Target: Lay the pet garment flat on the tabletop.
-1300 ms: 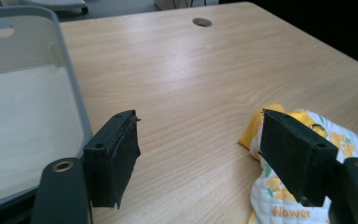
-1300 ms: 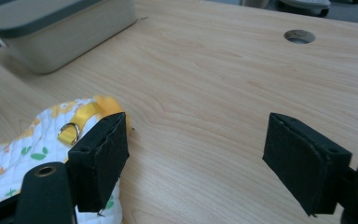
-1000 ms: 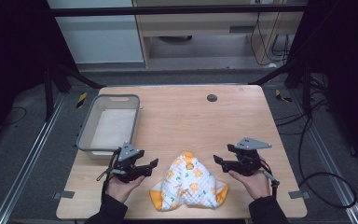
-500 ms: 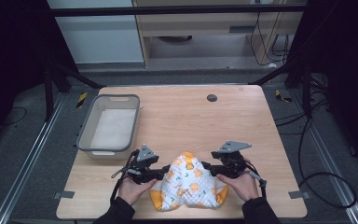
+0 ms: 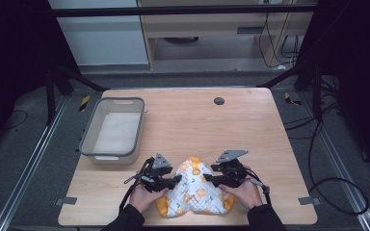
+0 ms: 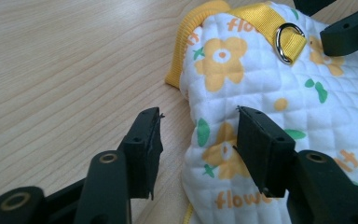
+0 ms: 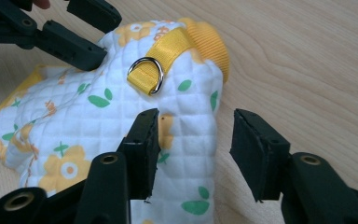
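- High view: a quilted pet vest (image 5: 192, 195), white with yellow flowers and yellow ribbed trim, lies at the near edge of the wooden table (image 5: 250, 125), between the person's two hands. A grey plastic bin (image 5: 112, 127) sits well apart at the table's left side.
- The left gripper (image 5: 177, 180) and right gripper (image 5: 207, 179) flank the narrow far end of the vest, each close against a side edge.
- Left gripper view: the jaws stand apart and hold nothing; one is over bare wood, the other over the quilted fabric, so the vest's edge lies in the gap.
- Right gripper view: likewise spread and empty, straddling the opposite edge just below the yellow strap and its metal D-ring (image 7: 145, 73).
- Judged step: lining up a two-sided grasp, with no pinch made yet.
- The next move likely calls for lowering each pair of jaws around its edge and closing evenly; the padded fabric may bunch or slip if only the top layer is caught.
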`<state>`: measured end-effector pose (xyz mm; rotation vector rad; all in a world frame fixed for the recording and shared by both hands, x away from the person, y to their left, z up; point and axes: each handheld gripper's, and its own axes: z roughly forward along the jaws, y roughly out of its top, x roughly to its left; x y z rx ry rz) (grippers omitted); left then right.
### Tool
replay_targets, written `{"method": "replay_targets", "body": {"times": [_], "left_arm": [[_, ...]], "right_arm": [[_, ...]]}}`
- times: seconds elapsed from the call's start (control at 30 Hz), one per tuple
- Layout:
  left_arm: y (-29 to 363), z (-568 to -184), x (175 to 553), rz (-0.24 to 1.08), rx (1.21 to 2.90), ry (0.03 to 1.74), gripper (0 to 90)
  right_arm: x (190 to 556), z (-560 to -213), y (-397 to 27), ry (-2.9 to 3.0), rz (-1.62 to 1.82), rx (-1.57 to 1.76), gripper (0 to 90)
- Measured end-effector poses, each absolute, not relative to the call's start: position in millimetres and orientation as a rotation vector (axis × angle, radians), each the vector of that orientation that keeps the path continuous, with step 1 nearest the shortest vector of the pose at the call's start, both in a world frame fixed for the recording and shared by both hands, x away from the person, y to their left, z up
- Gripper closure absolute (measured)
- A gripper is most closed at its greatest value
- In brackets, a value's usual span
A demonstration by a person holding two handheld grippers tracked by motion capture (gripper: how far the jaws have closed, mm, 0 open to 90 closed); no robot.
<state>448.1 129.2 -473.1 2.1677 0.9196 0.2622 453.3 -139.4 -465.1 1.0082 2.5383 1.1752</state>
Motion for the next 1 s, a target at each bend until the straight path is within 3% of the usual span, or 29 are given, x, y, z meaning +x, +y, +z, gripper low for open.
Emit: {"method": "replay_targets", "body": {"times": [0.43, 0.6, 1.0], "left_arm": [[120.4, -480.7, 452.8, 0.182, 2.224, 0.909, 81.3], [117.9, -480.0, 451.6, 0.201, 2.233, 0.893, 87.4], [123.3, -449.0, 440.7, 0.274, 2.183, 0.838, 88.6]], "right_arm": [[456.3, -473.4, -134.2, 2.619, 1.150, 1.028, 72.5], [454.0, -471.4, -132.7, 2.618, 1.124, 1.016, 80.7], [446.8, -454.9, -138.7, 2.556, 1.170, 0.984, 81.9]]}}
